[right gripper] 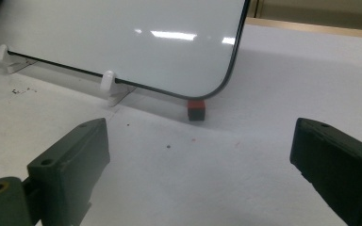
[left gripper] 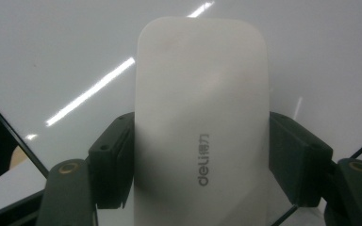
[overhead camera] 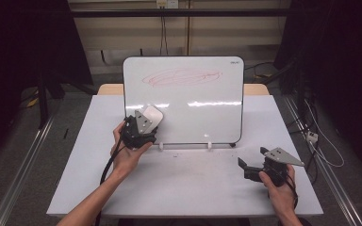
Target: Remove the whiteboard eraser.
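Observation:
A whiteboard (overhead camera: 184, 94) stands propped on the white table (overhead camera: 188, 183), with a red scribble (overhead camera: 181, 76) across its upper part. My left gripper (overhead camera: 149, 120) is at the board's lower left corner, shut on a white eraser (overhead camera: 153, 114) that lies against the board face. In the left gripper view the eraser (left gripper: 201, 122), printed with a grey logo, sits squeezed between both black pads (left gripper: 115, 160). My right gripper (overhead camera: 253, 158) rests low over the table's right front, jaws wide apart and nothing between them (right gripper: 198, 165), facing the board's lower right corner (right gripper: 217, 89).
White clip feet (right gripper: 107, 81) hold the board's bottom edge. A small red and black block (right gripper: 196, 109) sits under the board's right corner. Dark specks dot the table in front. Cables and a metal rail (overhead camera: 320, 155) run along the floor at the right.

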